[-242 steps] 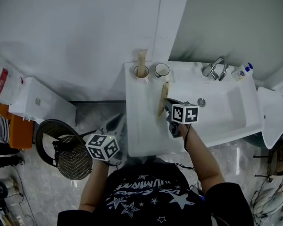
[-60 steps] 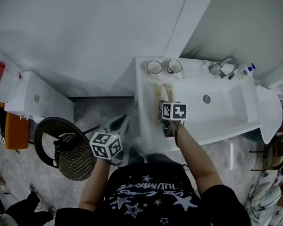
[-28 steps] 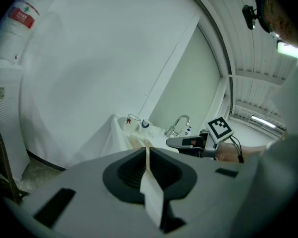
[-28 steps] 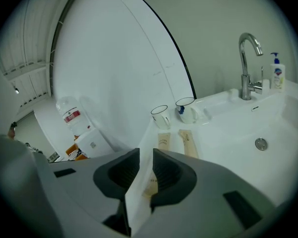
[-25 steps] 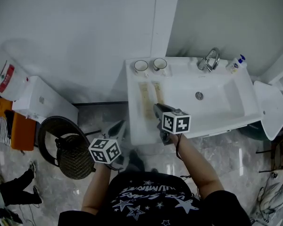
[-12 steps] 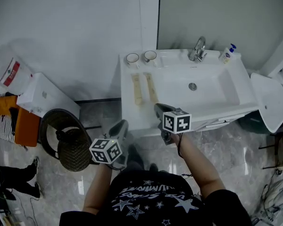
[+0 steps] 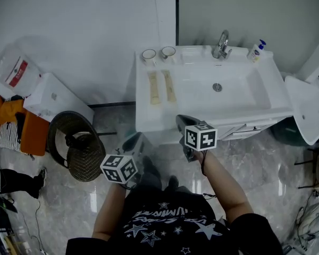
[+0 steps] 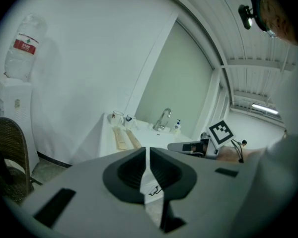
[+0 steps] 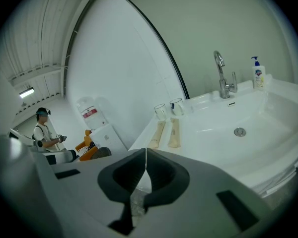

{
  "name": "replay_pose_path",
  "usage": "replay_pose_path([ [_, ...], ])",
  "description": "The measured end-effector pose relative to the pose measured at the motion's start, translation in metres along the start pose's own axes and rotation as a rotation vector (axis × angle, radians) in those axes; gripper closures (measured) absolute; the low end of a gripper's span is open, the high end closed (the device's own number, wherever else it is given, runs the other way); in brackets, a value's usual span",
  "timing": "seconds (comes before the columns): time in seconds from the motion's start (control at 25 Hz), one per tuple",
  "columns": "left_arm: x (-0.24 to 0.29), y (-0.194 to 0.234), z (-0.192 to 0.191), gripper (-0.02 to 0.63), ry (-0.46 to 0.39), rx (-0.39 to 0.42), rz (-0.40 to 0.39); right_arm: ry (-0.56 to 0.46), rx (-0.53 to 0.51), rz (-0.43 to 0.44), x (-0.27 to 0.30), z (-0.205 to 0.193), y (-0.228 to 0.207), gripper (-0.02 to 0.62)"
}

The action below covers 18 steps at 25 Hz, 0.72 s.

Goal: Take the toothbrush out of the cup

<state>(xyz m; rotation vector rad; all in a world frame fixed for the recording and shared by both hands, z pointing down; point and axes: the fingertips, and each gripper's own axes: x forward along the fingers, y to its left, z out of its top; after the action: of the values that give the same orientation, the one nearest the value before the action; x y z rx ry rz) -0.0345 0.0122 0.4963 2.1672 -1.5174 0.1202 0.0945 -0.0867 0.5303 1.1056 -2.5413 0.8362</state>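
Head view looked steeply down on a white washbasin [image 7: 239,97] in the upper middle of the frame. On the flat tabletop [image 7: 143,113] at the basin's left side, the left toothbrush [image 7: 154,87] and the right toothbrush [image 7: 168,85] lay flat, side by side and just apart, both outside the cups. The left cup [image 7: 148,54] and the right cup [image 7: 167,51] stood upright just above them, at the tabletop's far edge near the wall. A tap [image 7: 221,44] and a soap bottle [image 7: 258,49] stood along the basin's upper rim.

The left tongs [image 7: 134,140] hung in the lower middle of the frame over the stone floor [image 7: 255,163], below the tabletop's front edge and well apart from the toothbrushes. Their jaws were clenched to a thin slit with nothing between them. The right tongs [image 7: 181,119] sat just right of them, their tips near the tabletop's front edge. Their jaws had just been closing and were pressed together on nothing.

At the left of the frame stood a wicker basket [image 7: 77,152], and above it a white water dispenser [image 7: 53,97].
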Motion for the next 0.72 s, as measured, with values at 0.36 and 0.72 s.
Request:
replay_pose_path([
  [0.36,-0.009,-0.005,-0.001,0.572,-0.004,0.025,-0.023,-0.032,-0.031,-0.014,-0.017,0.000,0.004,0.578],
  [0.72,-0.029,0.004,-0.006,0.572,0.030,0.029,-0.087,-0.042,-0.009,-0.110,-0.035,-0.013,0.010,0.578],
])
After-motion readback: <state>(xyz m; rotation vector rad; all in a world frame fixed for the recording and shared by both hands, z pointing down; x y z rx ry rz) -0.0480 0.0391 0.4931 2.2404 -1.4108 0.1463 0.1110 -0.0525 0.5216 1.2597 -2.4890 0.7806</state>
